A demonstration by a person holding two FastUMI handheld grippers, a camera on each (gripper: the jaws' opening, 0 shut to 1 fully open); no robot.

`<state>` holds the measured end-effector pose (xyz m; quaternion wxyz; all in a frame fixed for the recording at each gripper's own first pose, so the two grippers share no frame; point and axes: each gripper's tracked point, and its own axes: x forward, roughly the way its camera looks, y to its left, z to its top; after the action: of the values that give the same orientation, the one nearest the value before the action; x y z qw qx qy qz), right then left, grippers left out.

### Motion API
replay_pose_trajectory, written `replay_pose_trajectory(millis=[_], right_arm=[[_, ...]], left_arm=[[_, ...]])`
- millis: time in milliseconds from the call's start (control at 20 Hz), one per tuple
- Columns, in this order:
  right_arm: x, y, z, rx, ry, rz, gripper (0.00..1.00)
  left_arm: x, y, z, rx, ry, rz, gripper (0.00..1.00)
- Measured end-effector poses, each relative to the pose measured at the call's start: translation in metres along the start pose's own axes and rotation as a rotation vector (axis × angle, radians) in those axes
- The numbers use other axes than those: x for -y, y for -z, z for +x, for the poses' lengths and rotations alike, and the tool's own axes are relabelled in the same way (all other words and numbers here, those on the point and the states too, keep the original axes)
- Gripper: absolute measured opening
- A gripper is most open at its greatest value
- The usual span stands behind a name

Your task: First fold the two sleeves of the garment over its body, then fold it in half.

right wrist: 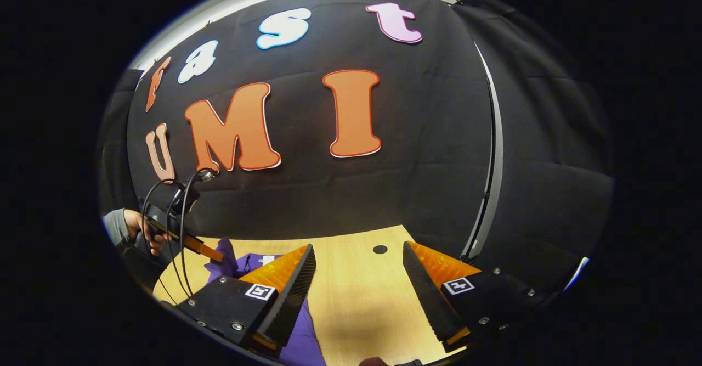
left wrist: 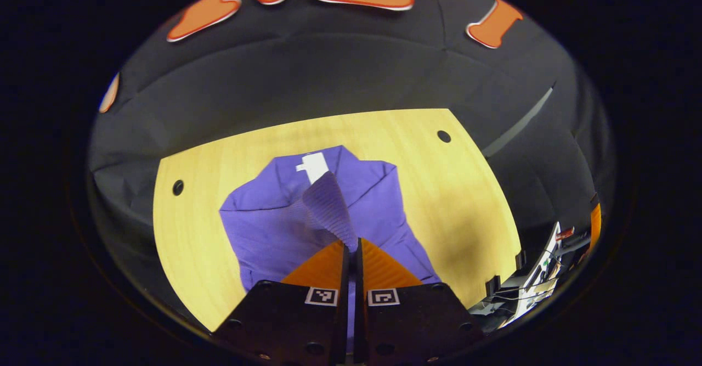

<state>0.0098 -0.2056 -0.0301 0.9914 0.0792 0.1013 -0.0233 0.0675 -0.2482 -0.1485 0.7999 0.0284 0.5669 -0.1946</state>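
Left gripper (left wrist: 354, 253) clamped on ribbed cuff (left wrist: 329, 204) of purple knit garment (left wrist: 274, 234), sleeve lifted above body; right gripper (right wrist: 359, 283) with orange fingers wide apart, holding nothing, above pale wooden tabletop (right wrist: 356, 300). Garment flat on tabletop, collar at far end. Best to carry cuff across chest, lower until flat, then release without dragging body.

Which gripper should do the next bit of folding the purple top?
Left, probably. The left gripper is shut on the ribbed sleeve cuff, lifted over the purple garment, so it can lay it down. The right gripper is open, holding nothing.
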Motion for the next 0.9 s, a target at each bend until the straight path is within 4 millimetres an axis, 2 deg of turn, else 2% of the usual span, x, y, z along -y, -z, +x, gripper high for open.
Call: replay_pose_trajectory(millis=[100, 200, 350, 400, 450, 500, 550, 650, 900], right_arm=[[0.006, 0.004, 0.0, -0.008, 0.002, 0.004, 0.95], [0.008, 0.009, 0.002, -0.018, -0.002, 0.008, 0.95], [0.012, 0.016, 0.006, -0.036, 0.002, -0.006, 0.95], [0.012, 0.017, 0.007, -0.04, 0.001, -0.012, 0.95], [0.01, 0.016, 0.008, -0.042, -0.001, -0.015, 0.95], [0.007, 0.016, 0.01, -0.044, -0.008, -0.016, 0.95], [0.002, 0.017, 0.013, -0.047, -0.018, -0.015, 0.95], [-0.008, 0.017, 0.019, -0.051, -0.044, -0.019, 0.95], [-0.038, 0.004, 0.026, 0.006, -0.098, -0.077, 0.95]], left_arm=[[0.021, -0.002, 0.02, -0.013, 0.023, 0.016, 0.07], [0.041, -0.008, 0.033, -0.004, 0.06, 0.009, 0.16], [0.06, -0.016, 0.034, 0.054, 0.111, 0.003, 0.56], [0.061, -0.019, 0.029, 0.085, 0.119, 0.003, 0.69], [0.058, -0.024, 0.022, 0.125, 0.119, 0.005, 0.76], [0.054, -0.028, 0.014, 0.172, 0.11, 0.009, 0.8], [0.048, -0.031, 0.004, 0.22, 0.092, 0.013, 0.88], [0.032, -0.038, -0.022, 0.319, 0.044, 0.018, 0.97], [-0.009, -0.041, -0.098, 0.599, -0.09, -0.003, 0.98]])
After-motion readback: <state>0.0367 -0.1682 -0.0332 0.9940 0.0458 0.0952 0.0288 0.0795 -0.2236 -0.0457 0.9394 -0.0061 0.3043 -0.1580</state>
